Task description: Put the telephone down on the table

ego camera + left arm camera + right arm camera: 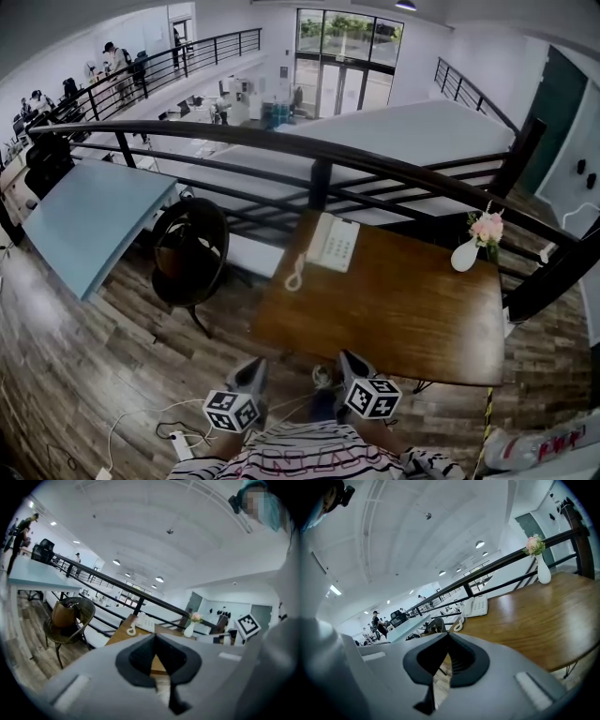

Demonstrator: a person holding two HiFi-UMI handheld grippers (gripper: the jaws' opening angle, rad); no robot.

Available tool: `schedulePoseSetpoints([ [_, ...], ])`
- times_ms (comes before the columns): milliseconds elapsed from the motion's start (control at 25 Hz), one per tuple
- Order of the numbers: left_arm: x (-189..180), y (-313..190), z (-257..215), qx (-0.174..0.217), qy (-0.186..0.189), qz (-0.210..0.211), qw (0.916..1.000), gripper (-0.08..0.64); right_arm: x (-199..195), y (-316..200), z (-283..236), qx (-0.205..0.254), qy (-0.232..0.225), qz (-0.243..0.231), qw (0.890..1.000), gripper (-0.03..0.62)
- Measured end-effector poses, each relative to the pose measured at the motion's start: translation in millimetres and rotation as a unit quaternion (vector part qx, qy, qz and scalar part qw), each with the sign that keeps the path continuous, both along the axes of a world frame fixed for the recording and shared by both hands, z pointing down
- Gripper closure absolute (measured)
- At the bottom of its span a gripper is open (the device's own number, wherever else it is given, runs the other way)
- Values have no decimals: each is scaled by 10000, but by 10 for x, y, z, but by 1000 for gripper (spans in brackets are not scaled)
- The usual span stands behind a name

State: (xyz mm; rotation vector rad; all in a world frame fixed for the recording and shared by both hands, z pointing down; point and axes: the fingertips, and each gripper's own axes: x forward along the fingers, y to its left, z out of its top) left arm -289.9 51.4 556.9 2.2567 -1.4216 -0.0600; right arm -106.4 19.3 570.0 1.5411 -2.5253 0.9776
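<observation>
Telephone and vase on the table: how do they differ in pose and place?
The telephone lies flat; the vase stands upright. The telephone sits at the table's far left corner, the vase at its far right. The telephone has a coiled cord beside it; the vase holds pink flowers. Both are white and on the table.

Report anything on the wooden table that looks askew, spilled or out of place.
Nothing is spilled or damaged. The telephone sits tight in the far left corner of the table, and its white cord curls right up to the left edge, where it might get snagged. The vase of flowers stands upright at the far right corner.
</observation>
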Motion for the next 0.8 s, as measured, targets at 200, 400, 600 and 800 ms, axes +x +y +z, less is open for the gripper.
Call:
schedulePoseSetpoints([
  [200,-16,33,-25,2,4,51,10000,558,-34,28,-44,20,20,6,10000,592],
  [400,-25,72,-40,-13,0,93,10000,558,-47,66,-62,-23,-25,29,10000,592],
  [600,3,64,-5,-61,4,94,9999,558,-9,53,-44,-21,-12,47,10000,592],
  [800,-20,63,3,-91,4,82,9999,558,-41,51,-46,-44,-9,41,10000,592],
])
